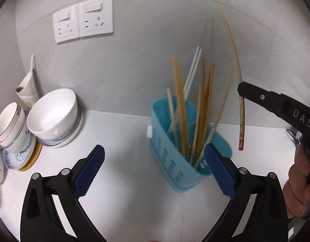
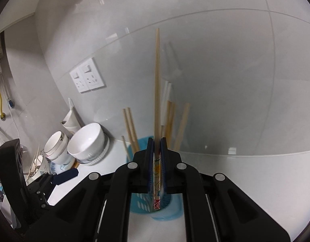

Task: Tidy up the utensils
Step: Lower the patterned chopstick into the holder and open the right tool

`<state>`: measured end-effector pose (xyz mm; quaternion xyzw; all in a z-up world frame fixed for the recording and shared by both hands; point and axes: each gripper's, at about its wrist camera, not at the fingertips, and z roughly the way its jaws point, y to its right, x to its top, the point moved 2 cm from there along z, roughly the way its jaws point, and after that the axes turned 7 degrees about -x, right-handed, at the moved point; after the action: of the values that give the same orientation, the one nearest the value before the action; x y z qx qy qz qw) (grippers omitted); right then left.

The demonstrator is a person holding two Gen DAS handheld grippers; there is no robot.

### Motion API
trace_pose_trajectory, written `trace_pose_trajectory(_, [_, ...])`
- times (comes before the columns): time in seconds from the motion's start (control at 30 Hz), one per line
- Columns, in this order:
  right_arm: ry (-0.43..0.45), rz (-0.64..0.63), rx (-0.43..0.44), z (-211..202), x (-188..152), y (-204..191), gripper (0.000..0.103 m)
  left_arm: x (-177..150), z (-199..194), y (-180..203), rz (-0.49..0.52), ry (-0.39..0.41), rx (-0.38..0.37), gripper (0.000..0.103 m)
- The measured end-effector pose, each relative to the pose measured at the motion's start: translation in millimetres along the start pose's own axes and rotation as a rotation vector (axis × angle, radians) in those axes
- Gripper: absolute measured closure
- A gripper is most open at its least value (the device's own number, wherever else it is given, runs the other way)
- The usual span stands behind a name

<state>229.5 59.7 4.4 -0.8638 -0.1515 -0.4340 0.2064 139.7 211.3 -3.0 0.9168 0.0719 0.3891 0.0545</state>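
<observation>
Chopsticks [image 1: 183, 109] stand bunched and leaning in a blue plastic holder [image 1: 165, 141] on the white worktop [image 1: 122, 133], near the corner where two grey tiled walls meet; most are wooden and a white pair leans among them.

At the far left of the left wrist view, a stack of small bowls [image 1: 10, 125] rests on a patterned plate [image 1: 20, 155]. Just beside it a larger white bowl [image 1: 52, 115] sits tilted on a ribbed dish [image 1: 74, 133]. Above them a double wall socket [image 1: 83, 19] is set in the tile.

Low in that view the left tongs [image 1: 155, 167] stand wide apart with nothing between the blue pads [image 1: 88, 171]; the right-hand pad is just in front of the holder's near rim.

Further right, the right tongs [image 1: 241, 89] are clamped on a single chopstick [image 1: 233, 46], which hangs in the air well clear of the worktop, to the right of the holder. Its slim end points up and its painted thick end points down. A hand [image 1: 300, 183] grips the handle at the right edge.

In the right wrist view the same tongs [image 2: 157, 141] pinch the chopstick [image 2: 157, 80] between their closed pads, with the holder [image 2: 140, 143] partly hidden behind and below them.
</observation>
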Motion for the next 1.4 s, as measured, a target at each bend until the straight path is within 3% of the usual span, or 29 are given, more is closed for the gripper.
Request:
trace_pose_trajectory(0.37, [0.007,-0.009,0.004,24.6,-18.6,-11.9,0.097,-13.7,5.3,-24.8,-0.063,-0.031,0.031,0.006])
trace_pose_trajectory(0.53, [-0.022,-0.013,-0.005,34.2,-26.6,-11.5,0.097,-14.8,4.9,-28.3,-0.069,-0.033,0.039,0.006])
trace_pose_trajectory(0.63, [-0.106,-0.022,0.007,42.9,-31.1,-11.8,0.094,-15.3,4.8,-29.6,-0.072,-0.03,0.041,0.006])
trace_pose_trajectory(0.73, [-0.112,-0.059,-0.014,39.1,-30.2,-13.7,0.092,-15.3,3.8,-31.8,-0.079,-0.031,0.045,0.006])
trace_pose_trajectory(0.87, [-0.132,-0.071,-0.04,30.1,-24.6,-9.3,0.051,-13.6,-1.4,-32.1,-0.083,-0.023,0.049,0.006])
trace_pose_trajectory(0.93, [-0.13,-0.08,-0.051,23.4,-21.8,-6.5,0.044,-12.3,-5.2,-31.0,-0.082,-0.018,0.05,0.006])
trace_pose_trajectory(1.0, [-0.141,-0.086,-0.057,17.9,-20.3,-4.5,0.028,-11.2,-9.9,-29.4,-0.084,-0.01,0.048,0.006])
trace_pose_trajectory(1.2, [-0.135,-0.131,-0.092,-15.3,-20.4,-0.2,0.008,-11.3,-25.4,-19.7,-0.082,-0.003,0.064,0.006])
trace_pose_trajectory(1.4, [-0.174,-0.173,-0.145,-39.0,-34.4,7.2,0.008,-18.2,-41.8,-7.8,-0.101,-0.023,0.068,0.006])
